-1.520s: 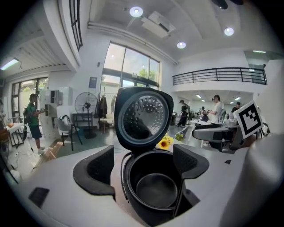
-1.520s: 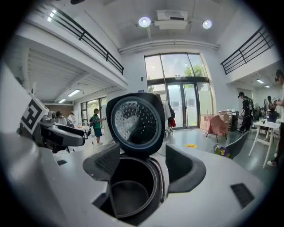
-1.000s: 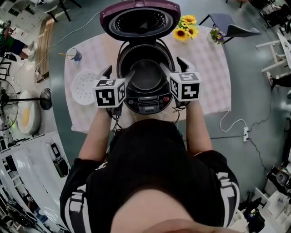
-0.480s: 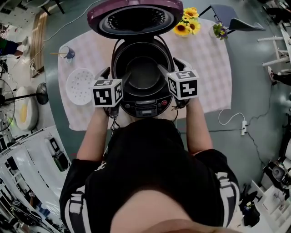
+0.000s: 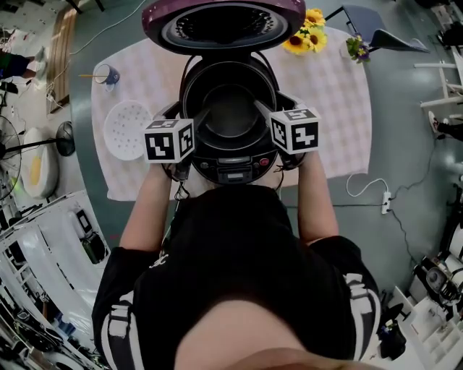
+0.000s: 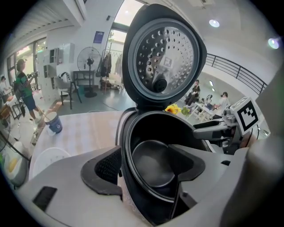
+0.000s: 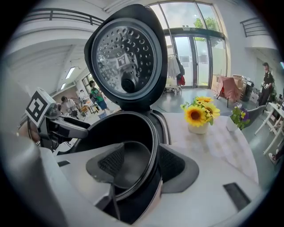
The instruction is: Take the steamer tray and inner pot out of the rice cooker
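Observation:
The rice cooker (image 5: 230, 165) stands open on the table with its lid (image 5: 223, 18) raised. The dark inner pot (image 5: 230, 108) sits inside it. The white perforated steamer tray (image 5: 126, 130) lies on the cloth to the left. My left gripper (image 5: 192, 114) straddles the pot's left rim (image 6: 126, 150), one finger outside and one inside. My right gripper (image 5: 273, 102) straddles the right rim (image 7: 154, 146) the same way. Both pairs of jaws have just been closing with the rim between them. A gap still shows beside the pads, so neither grips.
A vase of sunflowers (image 5: 307, 36) and a small flower pot (image 5: 356, 47) stand at the table's far right. A blue cup (image 5: 108, 74) is at the far left. A chair (image 5: 376, 32), a fan (image 5: 69, 137) and a power strip (image 5: 383, 206) sit around the table.
Both grippers have sunk lower over the cooker's rim, and their jaws stand narrower than before. The pot and the steamer tray have not moved.

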`<state>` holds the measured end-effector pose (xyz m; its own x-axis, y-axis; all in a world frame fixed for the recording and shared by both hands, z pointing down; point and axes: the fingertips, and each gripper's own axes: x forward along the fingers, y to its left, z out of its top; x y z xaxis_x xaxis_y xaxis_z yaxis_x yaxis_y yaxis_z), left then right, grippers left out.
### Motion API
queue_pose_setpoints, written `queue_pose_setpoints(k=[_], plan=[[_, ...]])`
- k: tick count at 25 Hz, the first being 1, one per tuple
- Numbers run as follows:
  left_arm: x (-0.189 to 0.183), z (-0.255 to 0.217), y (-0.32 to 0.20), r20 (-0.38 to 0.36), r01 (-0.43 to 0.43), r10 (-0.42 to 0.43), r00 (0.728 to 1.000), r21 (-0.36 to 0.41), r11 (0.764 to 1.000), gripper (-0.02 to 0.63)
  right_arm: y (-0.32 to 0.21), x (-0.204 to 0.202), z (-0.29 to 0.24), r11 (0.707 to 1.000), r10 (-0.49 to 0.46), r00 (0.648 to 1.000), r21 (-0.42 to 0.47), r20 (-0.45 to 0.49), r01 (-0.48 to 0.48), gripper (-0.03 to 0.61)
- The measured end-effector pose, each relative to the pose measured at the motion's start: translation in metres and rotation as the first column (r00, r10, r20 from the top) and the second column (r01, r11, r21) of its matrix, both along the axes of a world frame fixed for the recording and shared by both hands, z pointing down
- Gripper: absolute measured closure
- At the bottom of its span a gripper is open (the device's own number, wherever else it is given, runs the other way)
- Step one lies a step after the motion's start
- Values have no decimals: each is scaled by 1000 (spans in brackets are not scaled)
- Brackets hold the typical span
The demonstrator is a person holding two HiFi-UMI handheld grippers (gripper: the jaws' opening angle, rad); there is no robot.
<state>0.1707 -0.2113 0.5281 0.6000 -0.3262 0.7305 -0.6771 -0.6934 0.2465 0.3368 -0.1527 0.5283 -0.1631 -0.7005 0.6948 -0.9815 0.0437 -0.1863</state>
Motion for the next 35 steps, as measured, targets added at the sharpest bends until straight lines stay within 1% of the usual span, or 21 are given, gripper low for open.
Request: queue_pose_setpoints(k=[3,8,16,18,21,23,25,28,30,31,32,33,35], plan=[[0,-1,0,-16,-4,4,1000,-8,1000,287,-1,-1,1,1000,5,1000,0,12,-5,350],[-2,-3,0,-66,-2,-2,998,-56,998,288,0,-1,2,1000,4,1000,-11,4,-4,354],[2,-2,6,-72,-27,22,997,-71,997,293,1,0,3,1000,3,1000,-20,2,-3,354],[2,-3,5,-98,-19,10,995,-95,995,293,1,0,3,1000,4,1000,-21,4,-4,354],[3,-8,1,-180,22,-51,982,-155,988,301,1,0,2,1000,15,1000,-17,26,-15,356],[3,-10,-2,-226,50,-94,970,-192,980,316,1,2,2,999,41,996,-12,76,-40,360],[4,-10,-3,-248,61,-117,962,-224,973,318,-1,5,0,997,76,980,-10,182,-75,360],[5,-10,-3,-265,45,-118,957,-267,963,318,-2,9,-4,997,83,927,-20,367,-81,367],[5,-10,-4,-281,22,-110,953,-301,953,319,-4,10,-5,998,64,889,-34,454,-54,373],[4,-11,-5,-296,7,-111,949,-331,944,322,-4,11,-6,998,55,870,-43,490,-40,376],[3,-11,-6,-318,-8,-119,940,-372,928,330,-5,11,-6,998,49,852,-53,521,-25,381],[3,-12,-7,-345,-25,-134,929,-421,907,343,-5,12,-6,998,44,838,-65,544,-10,393],[2,-13,-10,-387,-59,-165,907,-505,861,356,-5,14,-4,996,34,822,-92,569,22,434]])
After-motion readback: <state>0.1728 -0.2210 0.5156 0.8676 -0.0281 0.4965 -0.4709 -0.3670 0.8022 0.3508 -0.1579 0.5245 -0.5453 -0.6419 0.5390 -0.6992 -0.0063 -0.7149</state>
